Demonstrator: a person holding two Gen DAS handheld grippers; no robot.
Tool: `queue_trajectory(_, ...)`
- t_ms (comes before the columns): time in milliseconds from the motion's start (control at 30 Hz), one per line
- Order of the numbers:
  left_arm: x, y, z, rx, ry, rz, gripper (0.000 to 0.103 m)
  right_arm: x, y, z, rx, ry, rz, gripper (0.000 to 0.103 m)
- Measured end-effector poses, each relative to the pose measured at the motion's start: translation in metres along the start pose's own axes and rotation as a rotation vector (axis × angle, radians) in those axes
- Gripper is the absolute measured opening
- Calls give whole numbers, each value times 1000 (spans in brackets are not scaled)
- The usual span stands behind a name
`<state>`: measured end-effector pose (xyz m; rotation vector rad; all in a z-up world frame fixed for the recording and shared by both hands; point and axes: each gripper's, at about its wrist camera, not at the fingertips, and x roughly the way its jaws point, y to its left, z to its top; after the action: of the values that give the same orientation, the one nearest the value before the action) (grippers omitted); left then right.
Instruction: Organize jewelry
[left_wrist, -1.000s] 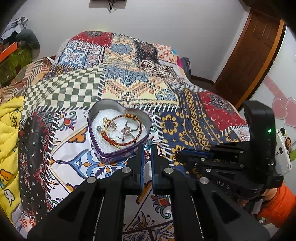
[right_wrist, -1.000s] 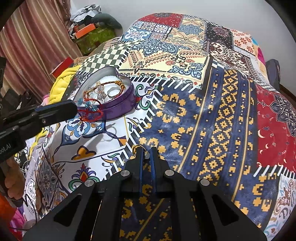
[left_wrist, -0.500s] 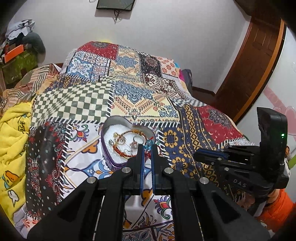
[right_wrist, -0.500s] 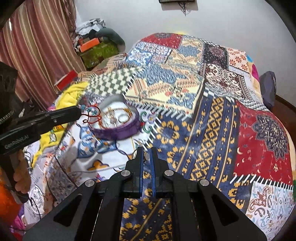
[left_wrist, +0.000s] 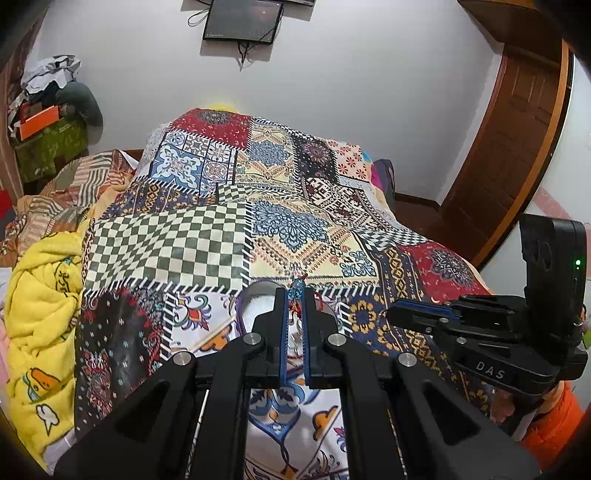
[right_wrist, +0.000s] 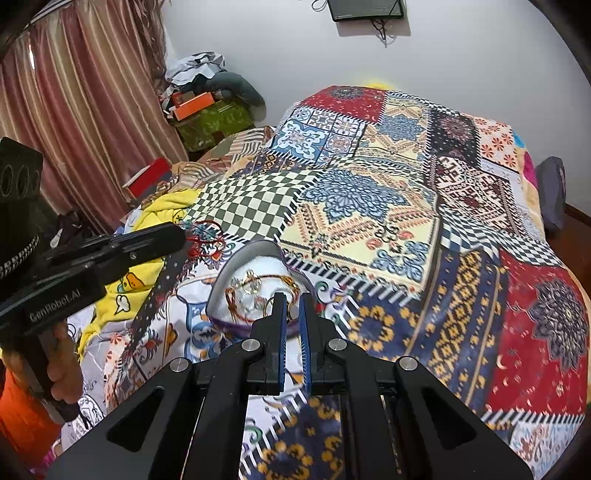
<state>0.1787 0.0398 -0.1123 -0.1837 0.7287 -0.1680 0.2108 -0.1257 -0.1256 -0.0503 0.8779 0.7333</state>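
patchwork bedspread (left_wrist: 258, 229) — on bed | yellow blanket (left_wrist: 40, 317) — left edge | wall screen (left_wrist: 240, 20) | wooden door (left_wrist: 517, 155)

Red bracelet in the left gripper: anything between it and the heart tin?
Nothing visible. The left gripper holds the red bracelet above the bedspread, up and left of the heart tin in the right wrist view. The tin is open and already holds jewelry. The right gripper is shut and empty.

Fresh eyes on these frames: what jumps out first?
The loud patchwork bedspread fills both views. On it sits a heart-shaped tin holding bracelets, right ahead of the empty, shut right gripper. To its left, the left gripper is shut on a red cord bracelet with blue beads, held above the bed.
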Motion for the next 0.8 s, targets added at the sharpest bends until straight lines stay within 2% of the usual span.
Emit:
queue_trajectory(200,18,8,0,-16,24,4,4,19,3,5,1,30,24,6)
queue_trajectory(533,54,25,-12,-55,113,-12,4,49,5,8,2,95,62,6)
queue_trajectory(800,65,24,-17,-38,145,-19,4,63,3,8,-14,123,48,6)
